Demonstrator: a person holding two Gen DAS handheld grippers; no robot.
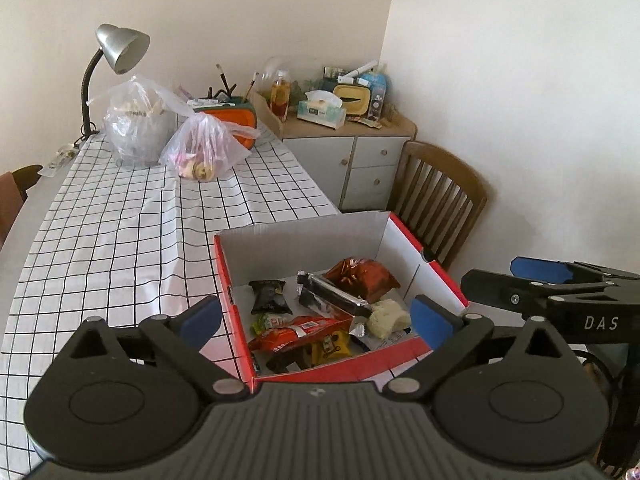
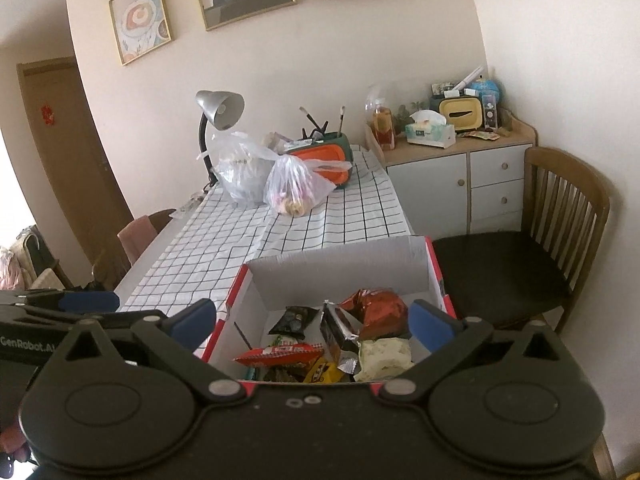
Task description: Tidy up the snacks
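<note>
Snacks [image 1: 320, 312] in red box [image 1: 404, 364] | beneath both claws | left claw [image 1: 318, 318] spread | right claw [image 2: 312, 320] spread

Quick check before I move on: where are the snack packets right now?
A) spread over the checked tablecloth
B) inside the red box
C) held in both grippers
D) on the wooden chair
B: the snack packets lie in the red box; both grippers are open and empty.

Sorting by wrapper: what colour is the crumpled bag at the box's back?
Shiny copper-brown crumpled bag, clearest in the left wrist view.
</note>
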